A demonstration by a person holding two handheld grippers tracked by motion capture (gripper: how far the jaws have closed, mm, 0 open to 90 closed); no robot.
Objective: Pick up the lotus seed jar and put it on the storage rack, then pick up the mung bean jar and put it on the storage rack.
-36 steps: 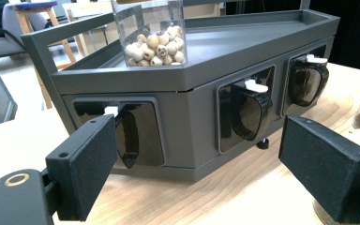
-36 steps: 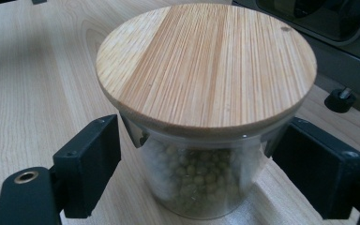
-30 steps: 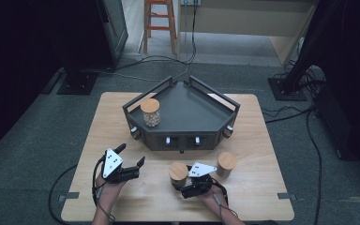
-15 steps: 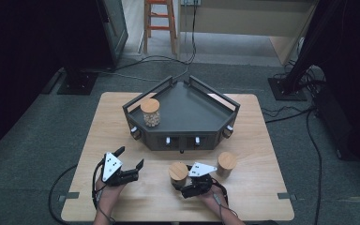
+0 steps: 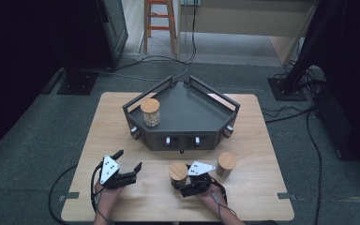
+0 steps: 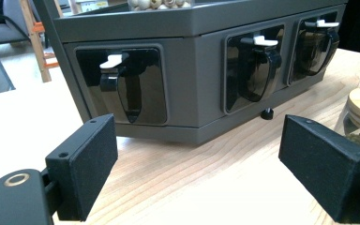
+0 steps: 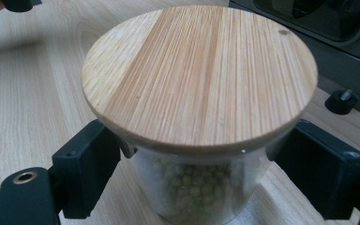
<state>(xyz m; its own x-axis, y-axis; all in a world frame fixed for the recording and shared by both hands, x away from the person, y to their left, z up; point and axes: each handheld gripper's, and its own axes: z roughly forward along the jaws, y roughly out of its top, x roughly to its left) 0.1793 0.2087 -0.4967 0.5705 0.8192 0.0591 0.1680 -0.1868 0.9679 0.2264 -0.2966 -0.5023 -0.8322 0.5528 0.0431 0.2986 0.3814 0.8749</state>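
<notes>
Two jars with bamboo lids stand on the near part of the wooden table [image 5: 122, 117], just in front of the dark rack [image 5: 187, 108]; a third jar [image 5: 150, 112] stands on the rack's left side. The right gripper [image 7: 201, 154] has its jaws around the jar of green beans [image 5: 178, 172], one pad at each side of the glass below the lid, seemingly grasping it, though firm contact is hard to confirm. The left gripper [image 5: 127, 161] rests to the left with its jaws spread wide and nothing between them. The step in hand looks like taking hold of this jar; next probably comes a straight lift, keeping it upright and high enough to pass over the rack's rail. The other near jar [image 5: 226, 164] waits just right.
</notes>
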